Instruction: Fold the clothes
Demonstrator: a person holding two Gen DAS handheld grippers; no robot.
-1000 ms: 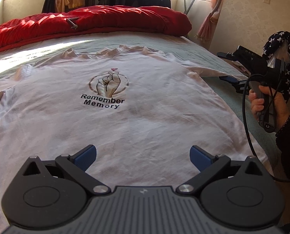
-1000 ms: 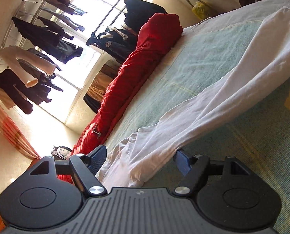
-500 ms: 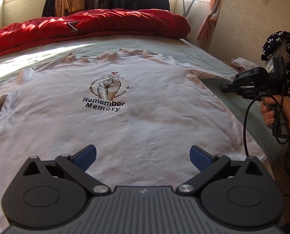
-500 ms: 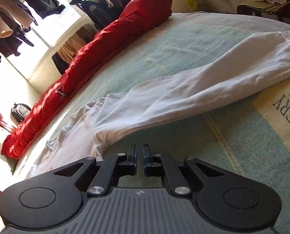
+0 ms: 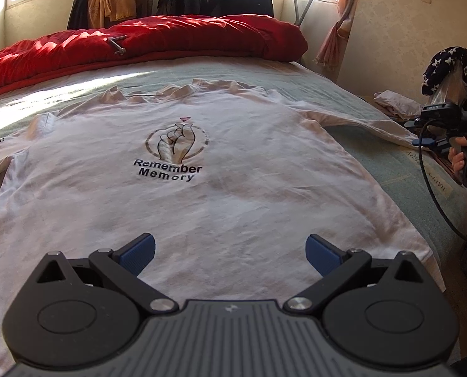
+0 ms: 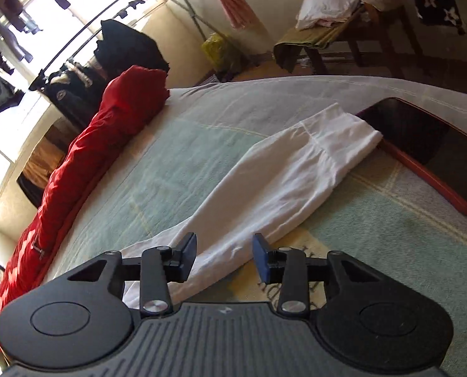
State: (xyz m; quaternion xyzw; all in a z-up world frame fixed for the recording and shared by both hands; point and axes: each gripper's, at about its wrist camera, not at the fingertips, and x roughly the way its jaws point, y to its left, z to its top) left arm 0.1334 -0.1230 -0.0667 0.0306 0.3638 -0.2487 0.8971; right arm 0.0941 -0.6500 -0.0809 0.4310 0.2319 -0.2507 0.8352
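**Now the right sleeve lies flat and free**

Here a white T-shirt (image 5: 202, 194) lies face up on a bed (image 5: 343, 100), print showing, body spread smooth. A red quilt (image 5: 139, 40) is bunched along the far side.

The left gripper (image 5: 230, 251) hovers over the shirt's lower hem, as it did a second ago, its fingers (image 5: 137, 253) wide apart and holding nothing.

The right gripper (image 6: 224, 253) has swung out along the right sleeve (image 6: 280, 176). Half a second ago its fingers were pressed shut; now they are opening, about half apart, with the sleeve lying beneath them but not pinched. The sleeve stretches straight to its cuff, which touches a dark phone in a red case (image 6: 428, 144).

The sleeve looks laid out and ready, so folding it inward across the body is probably next.
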